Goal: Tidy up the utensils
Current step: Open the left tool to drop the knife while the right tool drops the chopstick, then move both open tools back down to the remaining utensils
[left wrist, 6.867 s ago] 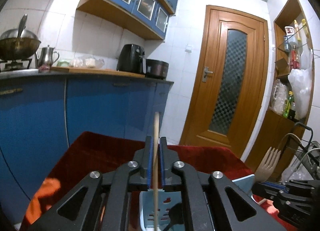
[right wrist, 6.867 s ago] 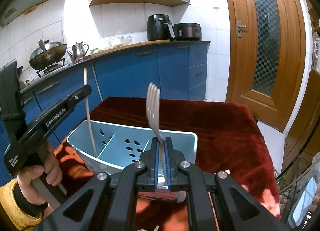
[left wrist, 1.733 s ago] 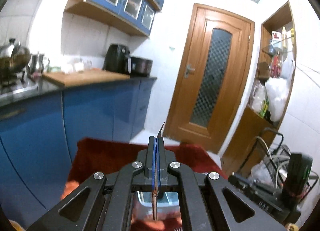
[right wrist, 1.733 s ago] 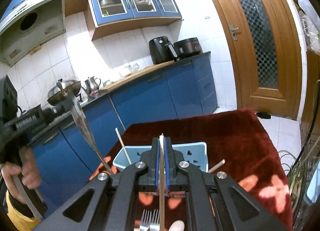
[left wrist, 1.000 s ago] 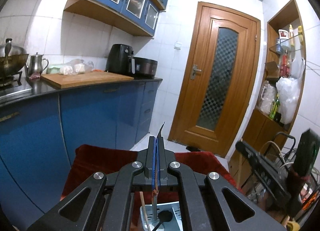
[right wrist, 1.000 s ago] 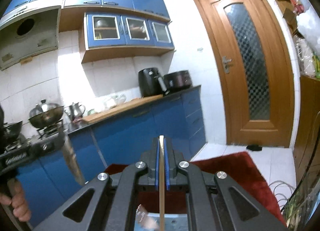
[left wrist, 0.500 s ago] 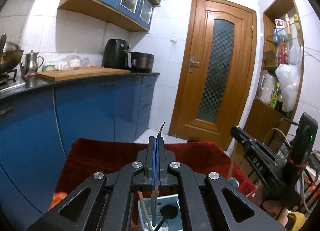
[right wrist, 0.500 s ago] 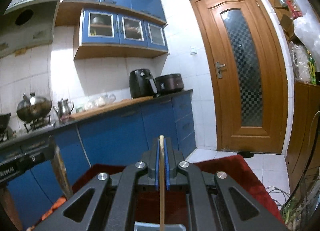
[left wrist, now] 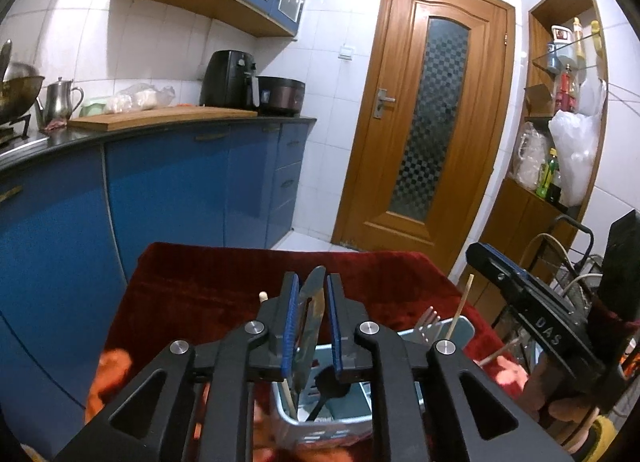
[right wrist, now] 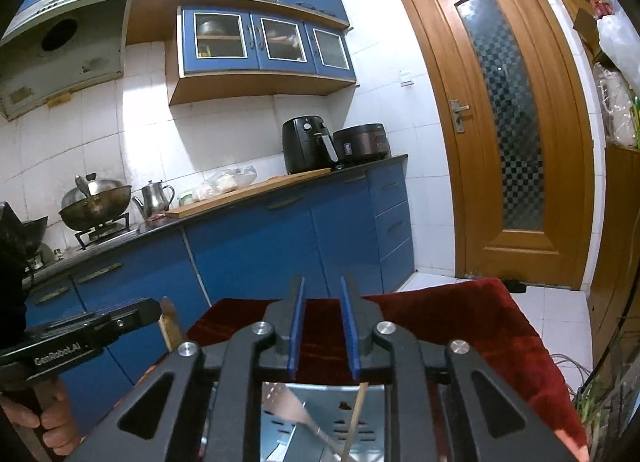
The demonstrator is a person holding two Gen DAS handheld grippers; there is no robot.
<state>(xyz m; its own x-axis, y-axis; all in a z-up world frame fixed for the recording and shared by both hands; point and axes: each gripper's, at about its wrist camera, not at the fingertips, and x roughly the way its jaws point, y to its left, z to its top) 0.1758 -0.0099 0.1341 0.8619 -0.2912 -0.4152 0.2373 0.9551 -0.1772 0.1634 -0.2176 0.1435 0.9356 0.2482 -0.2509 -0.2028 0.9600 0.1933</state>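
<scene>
Both pairs of jaws, clamped half a second before, were opening. Between the left hand-held gripper's (left wrist: 311, 326) parted pads a knife (left wrist: 308, 328) leaned loose, its lower end in the blue utensil caddy (left wrist: 464, 328) just below. Beneath the right hand-held gripper (right wrist: 322, 328), nothing between its spread pads, a chopstick (right wrist: 354, 418) stood in that caddy. Under the caddy lay the table's red cloth (left wrist: 200, 282).

The left gripper (left wrist: 312, 294) is opening its jaws around a knife (left wrist: 308, 326) tilting loose between them, over the blue utensil caddy (left wrist: 464, 328) holding a fork (left wrist: 428, 320) and chopstick (left wrist: 460, 308).
</scene>
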